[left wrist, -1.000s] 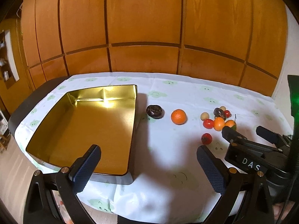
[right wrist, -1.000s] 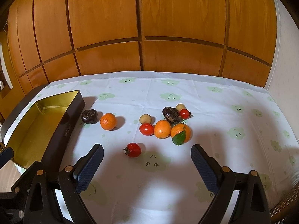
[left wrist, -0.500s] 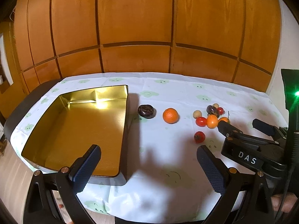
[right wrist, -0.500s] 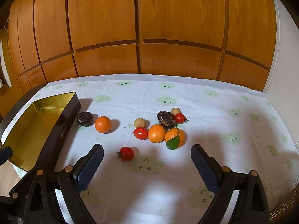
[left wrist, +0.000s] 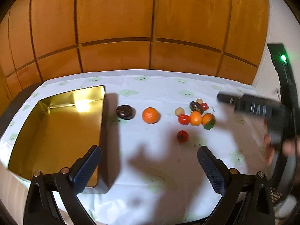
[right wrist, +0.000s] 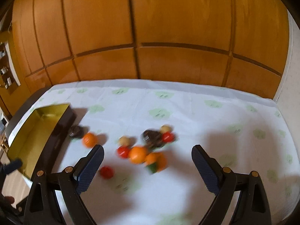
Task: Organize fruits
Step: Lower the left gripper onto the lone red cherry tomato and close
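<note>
A gold tin tray [left wrist: 56,131] lies empty at the table's left. Beside it sit a dark fruit [left wrist: 125,112] and an orange [left wrist: 150,115]. Further right is a cluster: tomatoes [left wrist: 183,119], oranges [left wrist: 196,118], one with a green leaf [left wrist: 208,121], another dark fruit [left wrist: 196,106], small pale fruits [left wrist: 179,111]. A lone tomato [left wrist: 182,136] lies nearer. My left gripper [left wrist: 150,168] hangs open over the front edge, empty. My right gripper [right wrist: 147,168] is open and empty above the cluster [right wrist: 138,154], its view blurred; it also shows at the left wrist view's right [left wrist: 253,108].
A white cloth with green prints [left wrist: 159,168] covers the table. Wooden wall panels [left wrist: 150,37] stand behind it. A white wall [right wrist: 292,75] lies to the right. A hand [left wrist: 277,150] holds the right gripper.
Both grippers have moved forward and to the right over the table. The right one is moving fast, higher and further in above the fruit cluster. No fruit has shifted.
</note>
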The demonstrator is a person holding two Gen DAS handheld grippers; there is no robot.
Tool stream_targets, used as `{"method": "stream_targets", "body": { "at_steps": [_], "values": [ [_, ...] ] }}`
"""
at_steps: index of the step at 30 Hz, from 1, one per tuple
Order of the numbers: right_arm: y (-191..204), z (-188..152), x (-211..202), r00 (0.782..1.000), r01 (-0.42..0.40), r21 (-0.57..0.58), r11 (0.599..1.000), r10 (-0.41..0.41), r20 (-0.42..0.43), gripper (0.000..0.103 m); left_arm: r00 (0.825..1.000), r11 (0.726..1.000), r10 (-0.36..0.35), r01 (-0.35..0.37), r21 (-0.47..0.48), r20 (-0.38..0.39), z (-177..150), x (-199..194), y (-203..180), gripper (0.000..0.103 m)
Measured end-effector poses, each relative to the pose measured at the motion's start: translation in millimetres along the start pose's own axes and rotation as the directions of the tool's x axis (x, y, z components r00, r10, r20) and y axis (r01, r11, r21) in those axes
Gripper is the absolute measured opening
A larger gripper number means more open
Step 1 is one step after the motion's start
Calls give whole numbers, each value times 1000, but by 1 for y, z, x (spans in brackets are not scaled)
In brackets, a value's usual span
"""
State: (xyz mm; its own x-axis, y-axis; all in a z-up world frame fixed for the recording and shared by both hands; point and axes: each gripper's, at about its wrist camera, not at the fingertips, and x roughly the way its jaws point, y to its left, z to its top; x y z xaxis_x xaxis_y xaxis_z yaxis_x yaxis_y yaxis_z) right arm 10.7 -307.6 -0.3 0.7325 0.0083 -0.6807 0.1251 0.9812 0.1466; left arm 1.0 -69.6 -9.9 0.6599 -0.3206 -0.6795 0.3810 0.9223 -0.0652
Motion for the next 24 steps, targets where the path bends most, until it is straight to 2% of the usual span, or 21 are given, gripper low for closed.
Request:
{"method": "stream_targets", "body": {
  "at_steps": [5, 8, 10, 11, 12, 14, 16, 18, 20, 24],
  "values": [
    [-50, 26, 20, 999, 36, -39, 999, -37, -32, 96, 997, 999, -44, 45, 17, -59, 5, 15, -10, 103],
    [-70, 26, 33, 998, 39, -18, 999, -39, -48, 96, 994, 999, -35, 39, 33, -102, 9, 31, -18, 103],
    [-80, 21, 41, 997, 43, 25, 999, -42, -62, 92, 991, 999, -35, 40, 35, -127, 10, 41, -20, 103],
    [-84, 21, 45, 995, 41, 46, 998, -37, -93, 89, 989, 999, -36, 42, 35, -141, 11, 47, -23, 100],
    [-85, 21, 47, 995, 32, 54, 998, -27, -94, 85, 988, 998, -36, 42, 39, -147, 11, 52, -25, 94],
    [-86, 23, 45, 997, 23, 63, 998, -18, -78, 85, 984, 997, -43, 53, 56, -173, 12, 65, -32, 87],
    [-87, 25, 45, 997, 8, 73, 997, -3, -78, 78, 978, 994, -70, 85, 66, -198, 13, 77, -37, 79],
    [-87, 24, 44, 997, -11, 83, 996, 17, -77, 78, 972, 992, -80, 98, 74, -222, 15, 91, -44, 70],
    [-85, 25, 43, 997, -19, 83, 996, 25, -79, 78, 966, 990, -103, 123, 74, -238, 16, 104, -49, 68],
    [-82, 26, 42, 996, -39, 72, 997, 45, -74, 78, 962, 989, -99, 123, 78, -256, 20, 125, -58, 62]
  ]
}}
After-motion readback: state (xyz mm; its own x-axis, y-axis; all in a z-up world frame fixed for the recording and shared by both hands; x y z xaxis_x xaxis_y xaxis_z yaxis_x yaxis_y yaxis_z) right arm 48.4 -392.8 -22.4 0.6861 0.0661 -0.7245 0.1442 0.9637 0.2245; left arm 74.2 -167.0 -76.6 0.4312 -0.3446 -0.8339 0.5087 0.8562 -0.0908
